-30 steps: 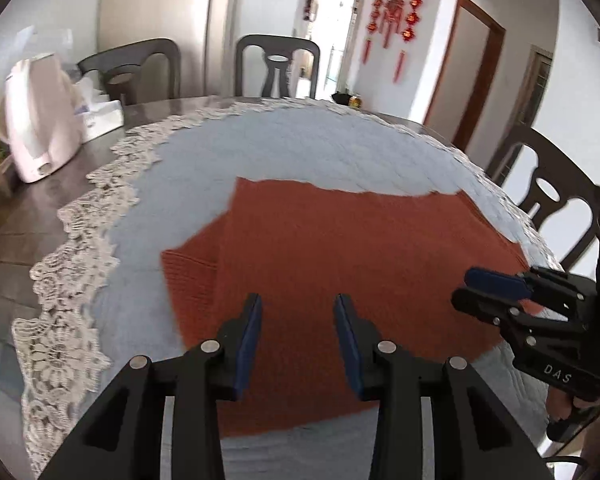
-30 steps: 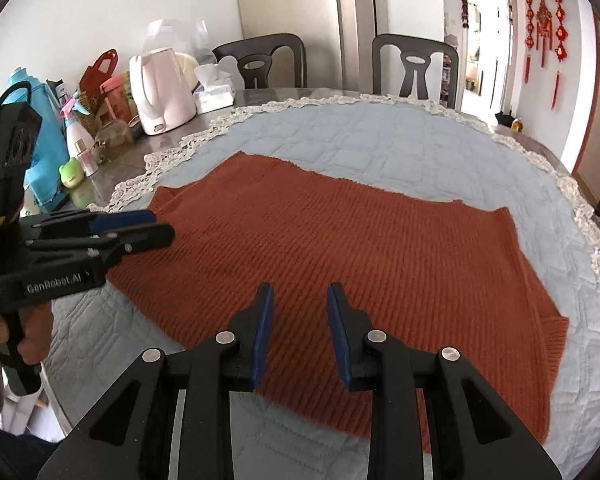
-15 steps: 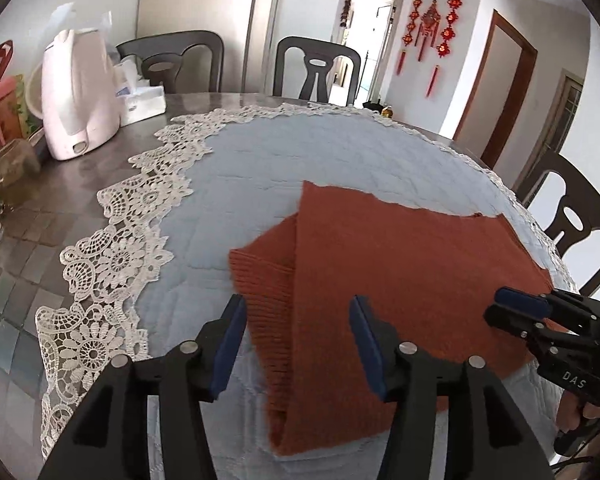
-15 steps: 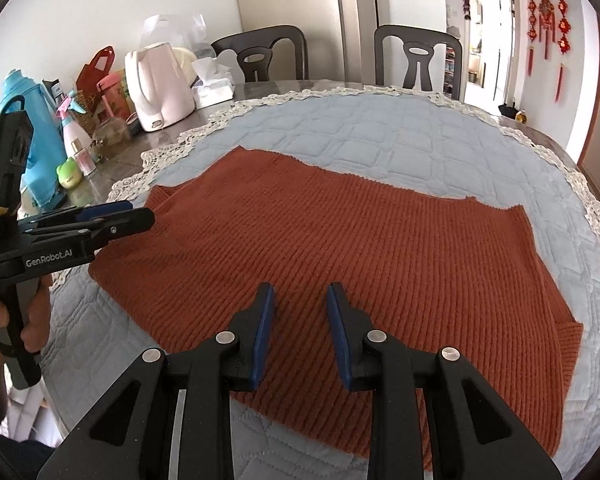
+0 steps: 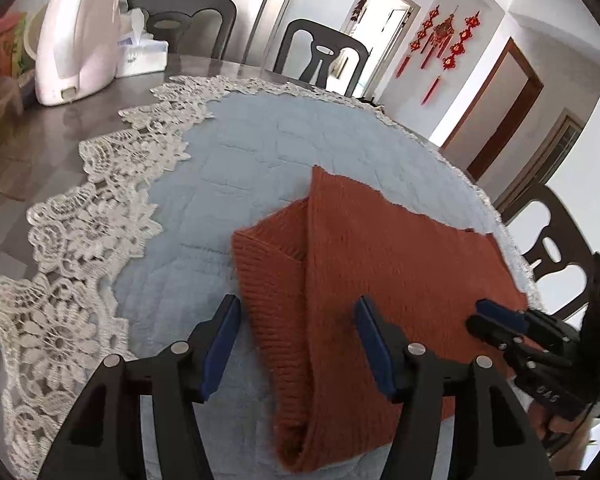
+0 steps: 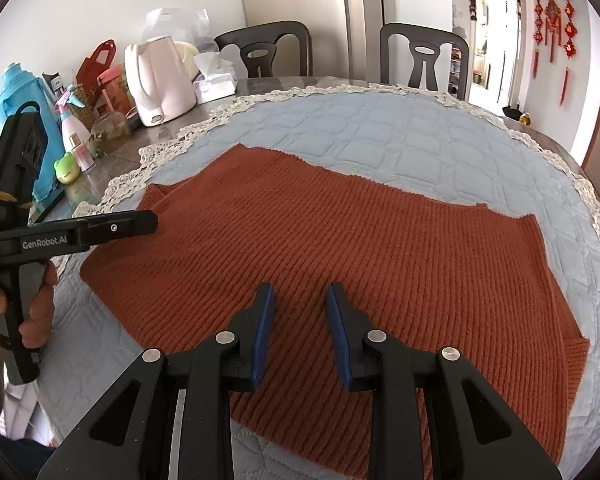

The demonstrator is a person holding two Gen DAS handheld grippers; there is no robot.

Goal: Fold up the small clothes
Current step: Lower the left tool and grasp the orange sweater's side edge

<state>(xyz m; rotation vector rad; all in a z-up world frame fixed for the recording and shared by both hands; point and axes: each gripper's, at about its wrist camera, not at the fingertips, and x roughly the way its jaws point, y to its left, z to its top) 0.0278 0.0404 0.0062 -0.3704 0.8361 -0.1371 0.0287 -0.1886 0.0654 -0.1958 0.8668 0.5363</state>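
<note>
While both tools (image 5: 298,344) (image 6: 300,330) gape empty, the ribbed rust knit (image 6: 340,248) lies flat.

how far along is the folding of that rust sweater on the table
Early. Done: the rust sweater lies flat on the blue quilted mat, its sleeve tucked under at the left edge. In hand: nothing; the left gripper, its jaws just opened wider, frames that sleeve edge, and the right gripper hovers open. Left: every main fold.

Bright daylight floods both fisheye views from the open white-framed doorway (image 5: 384,36) and the right side. Edges bend strongly, with dark vignetted corners. The pale pink plastic kettle (image 5: 76,36) looks smeared; shadows stay soft.
</note>
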